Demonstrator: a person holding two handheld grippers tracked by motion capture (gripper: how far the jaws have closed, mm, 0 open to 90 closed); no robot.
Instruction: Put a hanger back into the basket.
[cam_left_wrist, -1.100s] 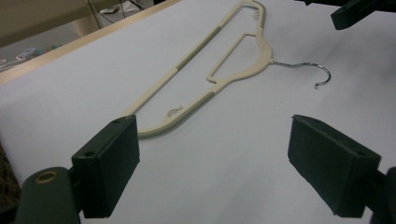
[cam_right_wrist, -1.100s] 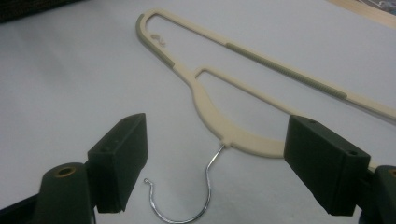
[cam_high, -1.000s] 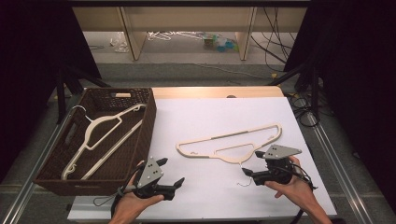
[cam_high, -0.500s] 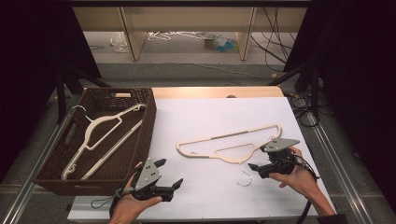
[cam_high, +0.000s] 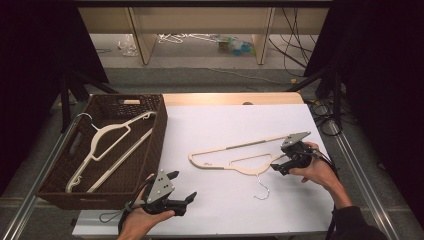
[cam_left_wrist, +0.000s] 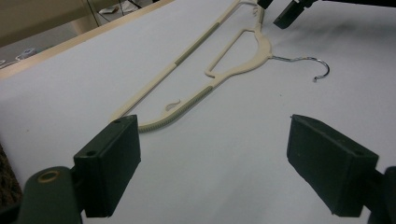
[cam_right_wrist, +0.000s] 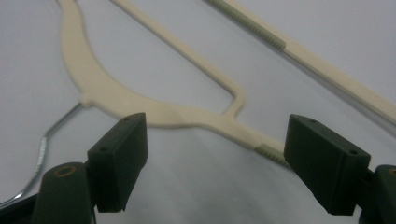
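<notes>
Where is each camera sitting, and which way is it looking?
High view: sits above the table's near edge, looks forward and down at the white table, wicker basket and cream hanger; both hands show, holding the left gripper and right gripper.
Left gripper view: rides the left gripper, looks across the table between its open fingers.
Right gripper view: rides the right gripper, looks down close, fingers open.
All three share the cream hanger.

A: Position of the basket (cam_high: 150, 145)?
B: Left side of the bench (cam_high: 225, 125) — two hangers (cam_high: 107, 137) inside.
A: And the loose hanger (cam_high: 240, 157)?
B: Flat on the bench, right of the basket — right claw (cam_high: 276, 169) at its near side, left claw (cam_high: 182, 189) at the front edge.
</notes>
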